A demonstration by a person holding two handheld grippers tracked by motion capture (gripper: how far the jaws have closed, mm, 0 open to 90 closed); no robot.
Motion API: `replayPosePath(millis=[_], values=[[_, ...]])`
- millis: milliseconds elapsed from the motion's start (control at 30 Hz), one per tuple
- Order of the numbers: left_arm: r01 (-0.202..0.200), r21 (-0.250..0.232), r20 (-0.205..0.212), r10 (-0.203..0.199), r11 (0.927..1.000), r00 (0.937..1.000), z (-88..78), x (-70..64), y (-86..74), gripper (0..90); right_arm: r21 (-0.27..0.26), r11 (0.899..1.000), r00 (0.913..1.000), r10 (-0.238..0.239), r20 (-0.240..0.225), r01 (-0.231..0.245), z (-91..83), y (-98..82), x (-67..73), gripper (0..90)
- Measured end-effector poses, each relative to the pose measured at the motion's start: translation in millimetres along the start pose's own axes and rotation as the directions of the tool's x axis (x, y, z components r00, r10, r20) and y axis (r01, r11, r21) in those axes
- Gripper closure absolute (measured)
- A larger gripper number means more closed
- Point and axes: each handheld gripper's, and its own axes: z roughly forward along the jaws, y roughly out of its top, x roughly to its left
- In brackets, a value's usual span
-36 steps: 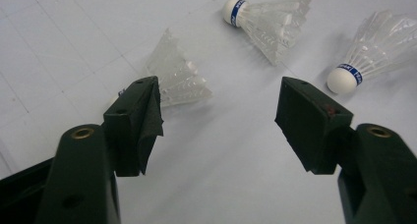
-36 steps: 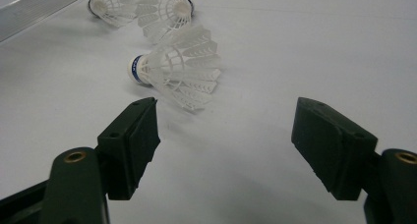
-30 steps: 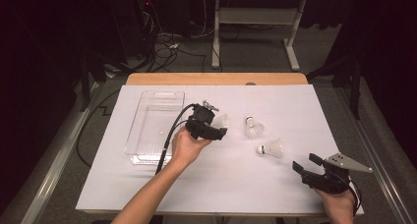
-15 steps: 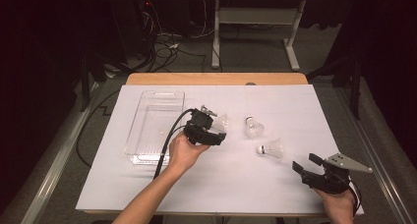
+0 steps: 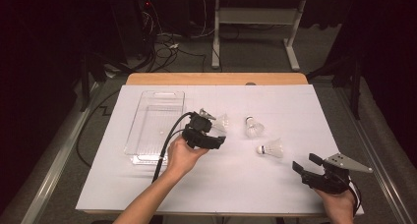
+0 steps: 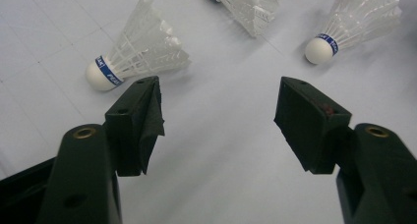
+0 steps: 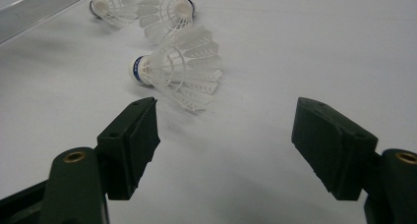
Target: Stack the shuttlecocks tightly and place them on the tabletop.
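White table [image 5: 236, 184], shuttlecock [image 6: 137, 52], blue band unreadable

Three shuttlecocks [image 5: 253, 127] right of tray [image 5: 147, 130]

In the left gripper view, the top shuttlecock [image 6: 244, 4] is cut off by the upper edge. In the high view, the left gripper [image 5: 209, 135] partly hides the left shuttlecock [image 5: 221, 120].

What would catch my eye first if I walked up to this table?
Three white shuttlecocks lying on their sides mid-table on the white sheet. The left hand-held gripper hovers open beside the nearest shuttlecock, next to a clear plastic tray. The right hand-held gripper waits open near the table's front right corner.
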Motion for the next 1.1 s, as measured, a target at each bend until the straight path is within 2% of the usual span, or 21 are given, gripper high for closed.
replayPosePath(millis=[300, 400, 533, 633, 1100], values=[[-0.015, 0.003, -0.006, 0.016, 0.9999, 0.9999, -2.0, -3.3, -6.6, 35.1, 0.002, 1.000, 1.0000, -0.001, 0.001, 0.001, 0.0, 0.0, 0.0, 26.1], [-0.013, 0.004, 0.005, 0.013, 0.9999, 0.9999, -2.2, -4.5, -8.9, 35.2, -0.001, 1.000, 1.0000, -0.001, 0.001, 0.001, -0.1, 0.0, -0.1, 26.2], [-0.017, 0.000, -0.001, 0.017, 0.9999, 0.9999, -2.8, -5.9, -11.3, 35.1, 0.001, 1.000, 1.0000, 0.000, 0.001, 0.000, -0.1, 0.0, -0.1, 26.2], [-0.016, -0.002, 0.014, 0.016, 0.9999, 0.9998, -3.8, -6.8, -15.2, 35.2, -0.001, 1.000, 1.0000, -0.002, 0.002, 0.002, -0.1, 0.0, 0.0, 26.2], [-0.025, -0.015, 0.010, 0.025, 0.9996, 0.9996, -7.2, -12.1, -26.7, 35.4, 0.005, 1.000, 1.0000, -0.005, -0.001, 0.005, 0.3, 0.1, 0.6, 26.1]])
